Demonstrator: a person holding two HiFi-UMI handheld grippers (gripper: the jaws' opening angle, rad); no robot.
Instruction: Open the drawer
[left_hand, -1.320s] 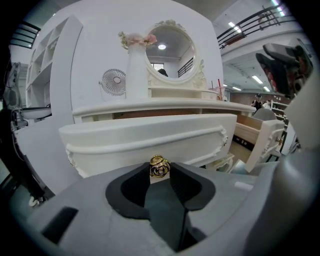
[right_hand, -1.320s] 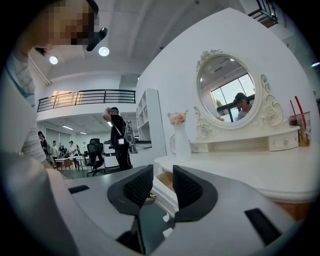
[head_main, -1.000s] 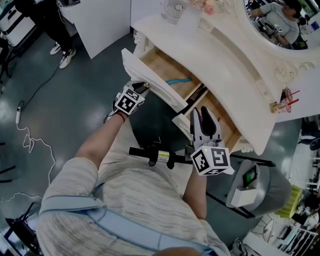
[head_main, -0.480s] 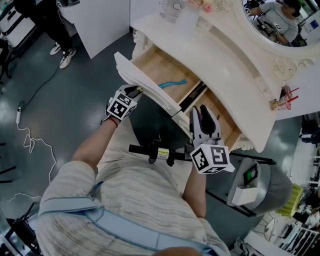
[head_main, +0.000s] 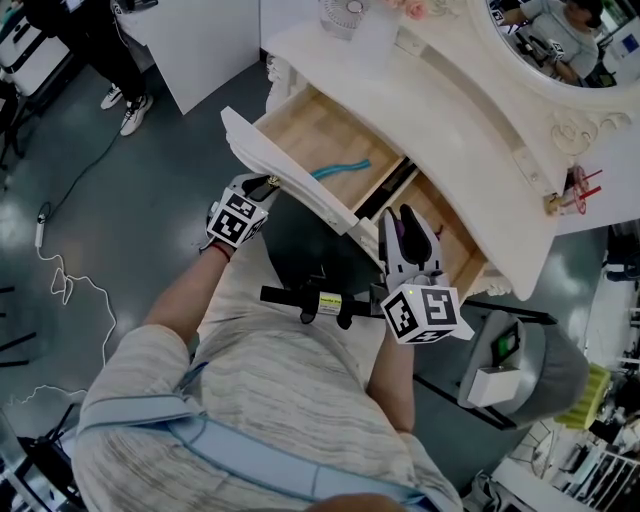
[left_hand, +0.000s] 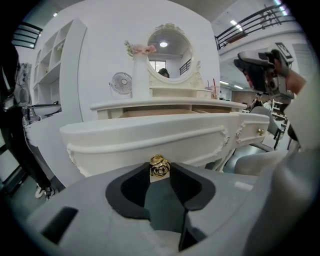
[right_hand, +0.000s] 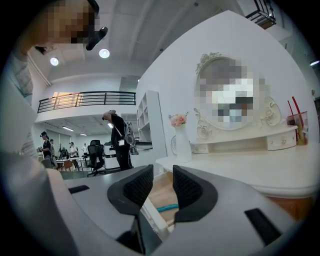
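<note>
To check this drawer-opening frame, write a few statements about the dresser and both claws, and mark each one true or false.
1. The left claw is closed on the small gold ornate knob. True.
2. The white carved wooden drawer that bears that knob is fully shut. False: it is pulled out, and its pale wooden floor shows in the head view.
3. A slim teal curved object lies inside that drawer. True.
4. The right claw grips the teal object. False: its jaws stand apart with nothing between them.
</note>
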